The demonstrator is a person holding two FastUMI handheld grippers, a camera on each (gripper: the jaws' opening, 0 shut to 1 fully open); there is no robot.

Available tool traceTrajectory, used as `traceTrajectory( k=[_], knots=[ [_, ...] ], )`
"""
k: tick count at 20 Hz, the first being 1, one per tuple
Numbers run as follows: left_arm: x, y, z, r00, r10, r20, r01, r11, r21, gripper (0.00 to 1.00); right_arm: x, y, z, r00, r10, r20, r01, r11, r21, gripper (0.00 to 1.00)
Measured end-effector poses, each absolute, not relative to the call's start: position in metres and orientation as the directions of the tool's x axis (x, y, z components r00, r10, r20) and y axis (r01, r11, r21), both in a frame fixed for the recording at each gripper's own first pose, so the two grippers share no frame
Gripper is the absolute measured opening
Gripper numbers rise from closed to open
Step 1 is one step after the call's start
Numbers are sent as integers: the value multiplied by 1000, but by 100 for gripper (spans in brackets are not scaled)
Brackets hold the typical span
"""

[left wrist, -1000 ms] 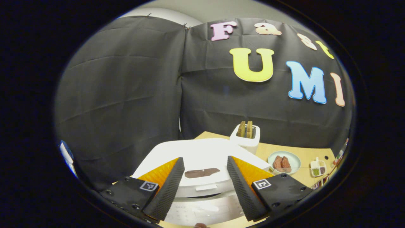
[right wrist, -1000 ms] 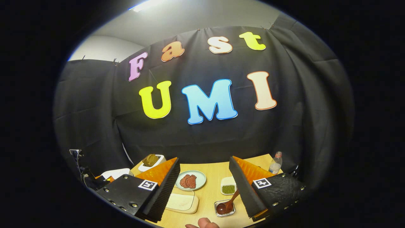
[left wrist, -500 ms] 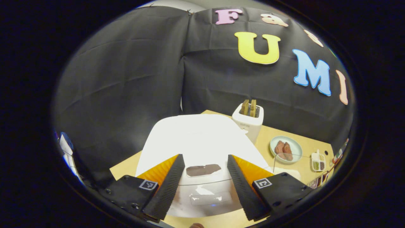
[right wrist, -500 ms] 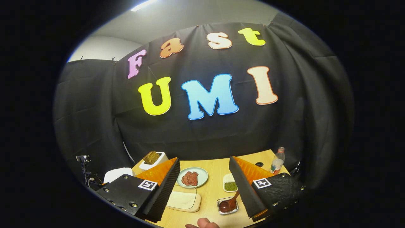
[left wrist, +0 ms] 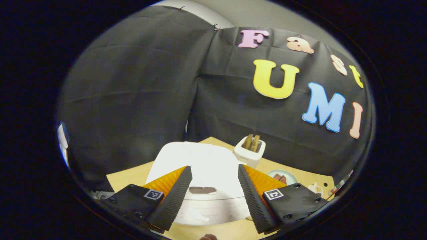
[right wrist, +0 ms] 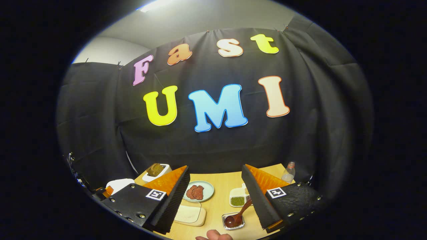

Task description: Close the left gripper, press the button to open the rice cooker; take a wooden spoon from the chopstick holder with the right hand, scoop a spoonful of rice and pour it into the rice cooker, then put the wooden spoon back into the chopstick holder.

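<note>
Overhead, a black cloth wall backed a light wooden table (right wrist: pixel 222 195). On it sat the closed white rice cooker (left wrist: pixel 203 166) beside a toaster (left wrist: pixel 249 151), a plate of meat (right wrist: pixel 198 191) and a seasoning dish (right wrist: pixel 238 198). The left gripper (left wrist: pixel 211 195) hung spread wide above the cooker's front, touching nothing. The right gripper (right wrist: pixel 215 200) was likewise parted and empty, above the wooden spoon (right wrist: pixel 237 215) resting in a small glass holder (right wrist: pixel 233 222).

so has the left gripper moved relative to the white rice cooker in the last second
Yes. The left gripper has tilted up and drawn back: the white rice cooker and white toaster sit lower and smaller than half a second ago. Its jaws remain open.
</note>
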State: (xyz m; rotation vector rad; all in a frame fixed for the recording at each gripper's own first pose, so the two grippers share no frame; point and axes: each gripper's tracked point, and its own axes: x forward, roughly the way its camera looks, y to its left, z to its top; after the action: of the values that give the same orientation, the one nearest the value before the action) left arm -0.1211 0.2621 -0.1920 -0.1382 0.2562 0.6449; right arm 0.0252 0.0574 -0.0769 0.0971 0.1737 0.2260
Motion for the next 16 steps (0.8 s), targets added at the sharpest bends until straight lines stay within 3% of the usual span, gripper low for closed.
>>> traceTrajectory(
  k=[4, 7, 10, 11, 16],
  knots=[
    [-71, 200, -83, 880, 467, -91, -470, 883, -13, 94, 31, 36, -51, 978, 179, -112, -167, 980, 106, 94],
    [-45, 134, -24, 948, 319, -27, -320, 946, -55, 94, 26, 22, -34, 987, 134, -85, -125, 987, 103, 94],
    [-27, 100, 19, 965, 262, 24, -261, 965, -32, 94, 18, 14, -17, 994, 98, -44, -93, 990, 107, 94],
    [-22, 93, 28, 966, 259, 31, -258, 966, -6, 99, 15, 11, -14, 996, 86, -37, -81, 991, 105, 94],
    [-16, 62, 28, 985, 172, 22, -172, 985, 16, 98, 5, 20, 1, 997, 79, -9, -77, 992, 103, 94]
  ],
)
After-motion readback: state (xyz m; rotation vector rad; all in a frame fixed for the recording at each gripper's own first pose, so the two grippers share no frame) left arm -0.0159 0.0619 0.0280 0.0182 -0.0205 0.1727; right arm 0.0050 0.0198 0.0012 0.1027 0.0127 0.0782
